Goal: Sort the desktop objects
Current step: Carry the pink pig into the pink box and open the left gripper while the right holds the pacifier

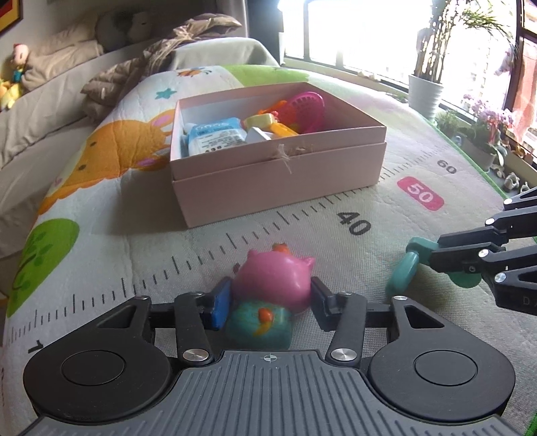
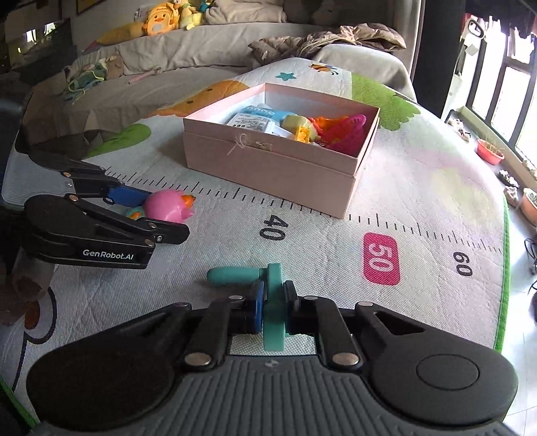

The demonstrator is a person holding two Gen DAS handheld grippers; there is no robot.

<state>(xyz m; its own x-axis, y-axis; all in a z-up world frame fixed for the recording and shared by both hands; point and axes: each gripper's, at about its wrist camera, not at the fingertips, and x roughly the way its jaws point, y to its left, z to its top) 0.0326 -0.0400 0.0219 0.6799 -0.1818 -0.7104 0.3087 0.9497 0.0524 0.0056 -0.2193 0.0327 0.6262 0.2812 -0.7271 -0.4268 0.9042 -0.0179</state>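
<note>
A pink and teal toy figure [image 1: 272,288] lies on the play mat, and my left gripper [image 1: 270,302] is shut on it, pads against both its sides. The toy also shows in the right wrist view [image 2: 167,206]. My right gripper [image 2: 272,300] is shut on a teal toy [image 2: 272,302] with a disc and a rounded handle pointing left; it rests low over the mat. The same teal toy shows in the left wrist view [image 1: 404,271]. An open pink box [image 1: 278,174] stands beyond both, holding several toys and a blue-white pack [image 1: 214,135].
The play mat [image 2: 419,201] carries a printed ruler with 40, 50 and 60. A grey sofa with plush toys [image 2: 161,18] and a brown jacket [image 2: 322,40] lies behind. Potted plants [image 1: 426,90] line the window on the right.
</note>
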